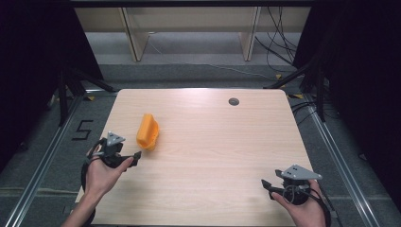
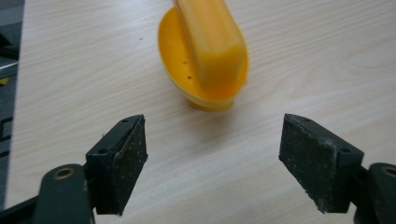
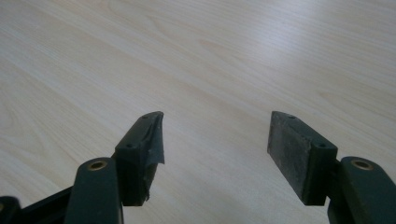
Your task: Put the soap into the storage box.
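An orange plastic piece (image 1: 148, 131), a shallow dish-like shell with a long rounded block across it, lies on the left part of the wooden table (image 1: 213, 151). In the left gripper view the orange piece (image 2: 210, 56) sits just beyond the jaws. My left gripper (image 1: 135, 157) is open, a short way in front of it, with nothing between its pads (image 2: 123, 161). My right gripper (image 1: 268, 185) is open over bare wood near the table's front right; its pads (image 3: 292, 149) hold nothing.
A small dark round hole (image 1: 233, 101) marks the table's far side. Black cables (image 1: 279, 52) run over the floor behind the table. Metal rails (image 1: 47, 156) flank it on both sides, and a black "5" (image 1: 82, 129) is marked on the floor at the left.
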Action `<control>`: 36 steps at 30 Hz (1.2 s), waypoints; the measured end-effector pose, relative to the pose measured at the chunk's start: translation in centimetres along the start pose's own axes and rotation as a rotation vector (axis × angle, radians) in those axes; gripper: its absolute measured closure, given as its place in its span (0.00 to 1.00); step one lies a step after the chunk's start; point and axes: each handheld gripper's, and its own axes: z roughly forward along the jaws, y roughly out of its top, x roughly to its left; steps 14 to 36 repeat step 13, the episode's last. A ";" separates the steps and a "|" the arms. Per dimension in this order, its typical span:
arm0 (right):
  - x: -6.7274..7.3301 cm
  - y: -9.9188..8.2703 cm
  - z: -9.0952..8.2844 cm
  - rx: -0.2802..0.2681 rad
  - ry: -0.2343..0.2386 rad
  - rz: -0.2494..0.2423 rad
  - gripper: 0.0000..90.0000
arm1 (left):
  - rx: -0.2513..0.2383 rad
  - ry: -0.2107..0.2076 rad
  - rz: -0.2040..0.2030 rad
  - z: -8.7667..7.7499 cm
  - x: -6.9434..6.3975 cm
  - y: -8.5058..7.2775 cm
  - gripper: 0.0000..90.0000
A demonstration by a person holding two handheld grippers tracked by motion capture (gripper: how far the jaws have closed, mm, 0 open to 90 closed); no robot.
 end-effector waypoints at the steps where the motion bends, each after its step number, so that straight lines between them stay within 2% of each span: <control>1: 0.0 0.0 0.0 0.000 0.000 0.002 0.41 | -0.011 -0.015 0.002 -0.1 -0.1 -0.5 0.25; 2: 0.0 0.0 0.0 -0.001 0.000 0.002 0.41 | -0.028 -0.032 0.000 -0.1 -0.3 -1.3 0.26; 3: 0.0 0.0 -0.1 0.003 -0.010 -0.003 0.41 | -0.063 -0.062 -0.033 0.2 -0.8 -2.4 0.26; 4: 0.0 0.0 -0.1 -0.002 -0.021 -0.017 0.41 | -0.047 -0.070 -0.023 0.2 -0.8 -3.0 0.26; 6: 0.0 0.1 -0.2 0.002 -0.014 -0.011 0.41 | -0.052 -0.101 -0.078 0.7 -1.2 -4.5 0.26; 8: 0.0 0.1 -0.2 -0.002 -0.008 -0.009 0.41 | -0.044 -0.127 -0.102 0.8 -1.3 -5.7 0.27; 10: 0.2 0.1 -0.3 -0.003 -0.014 0.009 0.41 | -0.045 -0.159 -0.128 1.0 -1.5 -5.9 0.27; 11: 0.1 0.1 -0.3 -0.004 -0.016 -0.009 0.41 | -0.041 -0.169 -0.126 1.1 -1.4 -5.8 0.27; 12: -0.1 0.1 -0.2 -0.020 -0.027 -0.030 0.41 | -0.051 -0.165 -0.117 1.1 -1.4 -5.7 0.27; 36: -0.1 0.1 -0.1 -0.020 -0.026 -0.029 0.41 | -0.061 -0.161 -0.112 1.3 -1.4 -5.7 0.27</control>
